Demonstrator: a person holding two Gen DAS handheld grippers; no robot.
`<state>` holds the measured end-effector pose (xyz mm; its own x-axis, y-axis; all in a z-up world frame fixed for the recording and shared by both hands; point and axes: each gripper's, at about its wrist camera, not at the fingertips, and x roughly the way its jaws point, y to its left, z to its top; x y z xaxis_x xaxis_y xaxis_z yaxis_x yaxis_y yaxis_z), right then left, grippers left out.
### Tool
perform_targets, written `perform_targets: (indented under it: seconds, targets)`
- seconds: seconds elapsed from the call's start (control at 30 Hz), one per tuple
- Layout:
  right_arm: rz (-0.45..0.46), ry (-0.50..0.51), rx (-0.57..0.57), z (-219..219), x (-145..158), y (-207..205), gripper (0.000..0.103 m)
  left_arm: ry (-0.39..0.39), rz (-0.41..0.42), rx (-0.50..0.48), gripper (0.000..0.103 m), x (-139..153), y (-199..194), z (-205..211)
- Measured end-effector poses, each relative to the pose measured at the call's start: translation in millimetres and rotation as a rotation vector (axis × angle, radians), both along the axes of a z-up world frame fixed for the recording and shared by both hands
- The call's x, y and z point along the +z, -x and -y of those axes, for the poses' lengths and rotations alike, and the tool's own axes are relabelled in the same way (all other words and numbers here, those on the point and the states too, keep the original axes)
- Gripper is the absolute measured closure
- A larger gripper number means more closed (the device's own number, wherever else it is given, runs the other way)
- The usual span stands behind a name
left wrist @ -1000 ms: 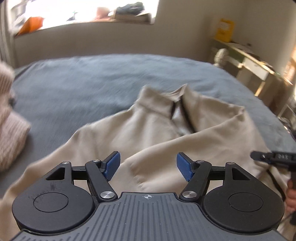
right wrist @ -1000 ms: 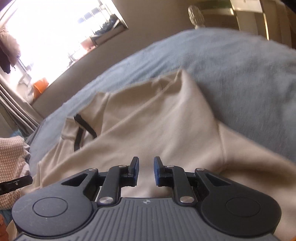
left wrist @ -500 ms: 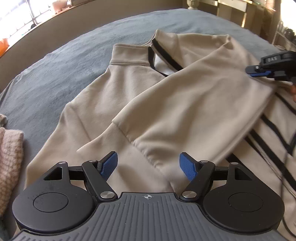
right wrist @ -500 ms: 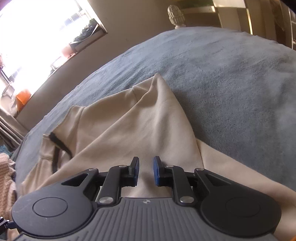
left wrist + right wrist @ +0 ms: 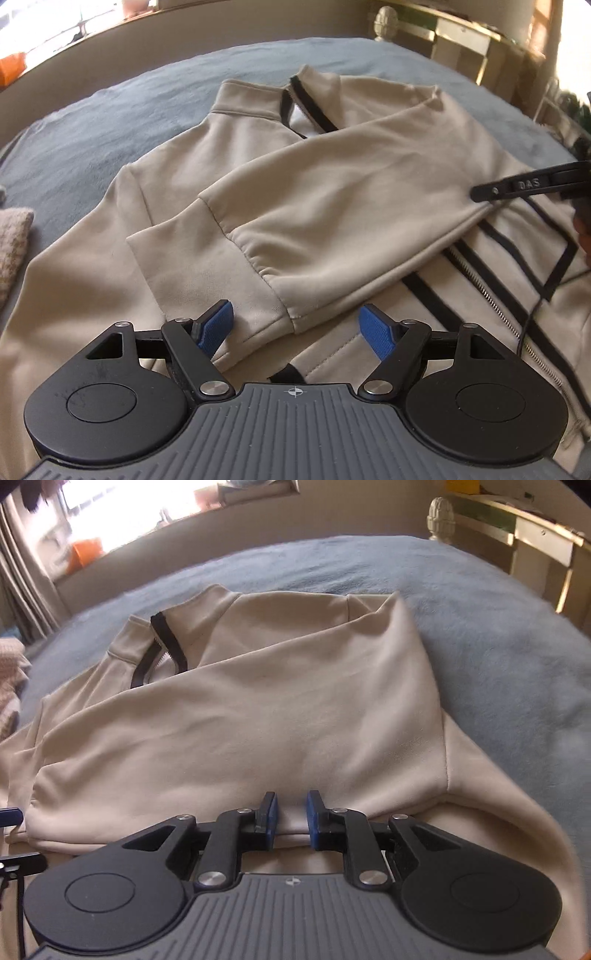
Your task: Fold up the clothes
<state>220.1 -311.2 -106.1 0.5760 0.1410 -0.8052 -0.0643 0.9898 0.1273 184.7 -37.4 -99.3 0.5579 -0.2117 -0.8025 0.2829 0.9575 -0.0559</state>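
Note:
A beige zip-up jacket with black trim lies spread on a blue-grey bed cover. One sleeve is folded across its chest, and the cuff lies just ahead of my left gripper, which is open and holds nothing. My right gripper is shut on a fold of that sleeve near the shoulder end; in the left wrist view the right gripper shows at the right edge, on the sleeve's upper part. The open zipper and black stripes show below the sleeve.
A pink knitted garment lies at the left edge of the bed. A pale desk and a white bedpost knob stand beyond the far right corner. A low wall under a bright window runs behind the bed.
The sleeve has been carried across the jacket's chest and now lies flat. My left gripper has dropped closer to the cuff and stays open. The right gripper keeps the same narrow gap.

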Motion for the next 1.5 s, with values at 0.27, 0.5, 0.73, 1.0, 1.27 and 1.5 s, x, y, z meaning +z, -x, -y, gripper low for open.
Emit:
perform_targets:
  seconds: [0.27,0.5,0.73,1.0,1.27,1.5]
  targets:
    - [0.016,0.104,0.287,-66.7,82.4,49.6,0.077,0.199,-0.024,0.122,0.026,17.9,22.6,-32.9]
    - [0.004,0.031,0.274,-96.3,71.5,88.9,0.072,0.225,-0.089,0.128,0.025,17.1,53.5,-41.4]
    - [-0.013,0.071,0.262,-109.9,34.9,107.3,0.072,0.201,-0.118,0.125,0.023,15.8,85.8,-45.4]
    - [-0.043,0.051,0.227,-103.9,14.5,105.4,0.072,0.124,-0.087,0.124,0.02,10.8,96.5,-32.4]
    - [-0.034,-0.015,0.172,-94.1,17.6,105.6,0.072,0.058,-0.086,0.119,0.004,-11.1,93.7,-9.8]
    - [0.002,0.067,0.169,-93.7,16.4,105.8,0.07,0.015,-0.066,0.12,0.0,-18.8,97.6,-3.5]
